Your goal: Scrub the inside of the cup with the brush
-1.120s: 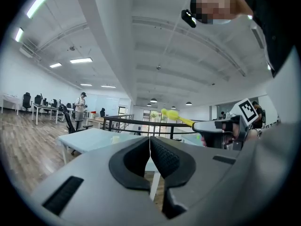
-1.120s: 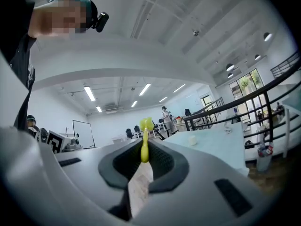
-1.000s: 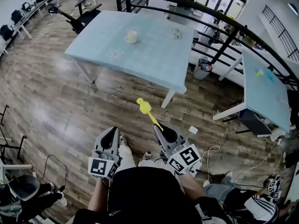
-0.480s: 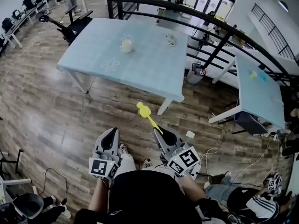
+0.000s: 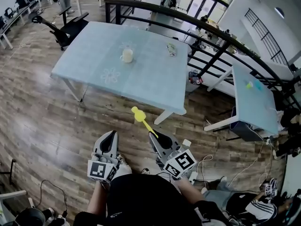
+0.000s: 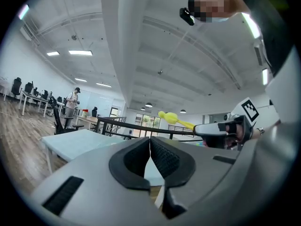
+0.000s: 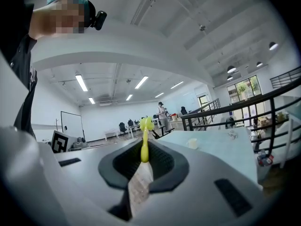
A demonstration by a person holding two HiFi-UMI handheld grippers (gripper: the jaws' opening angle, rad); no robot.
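Approach step: your right gripper [image 5: 156,136] clamps the brush [image 5: 142,119], your left gripper [image 5: 111,135] is closed, empty. Next, reach the cup [image 5: 126,55] near the far edge of the table [image 5: 155,86].

cups: one cup [image 5: 126,55] is standing | brushes: one brush [image 5: 140,117] is showing | grippers: two are showing, left gripper [image 5: 111,134], right gripper [image 5: 153,136] | tables: two are standing, near table [image 5: 94,65], side table [image 5: 256,102] | chairs: one office chair [image 5: 66,29] is standing

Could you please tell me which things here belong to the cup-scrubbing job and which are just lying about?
For the job: cup; yellow brush, in the right gripper; blue table.
Lying about: small item on that table; office chair; second table.
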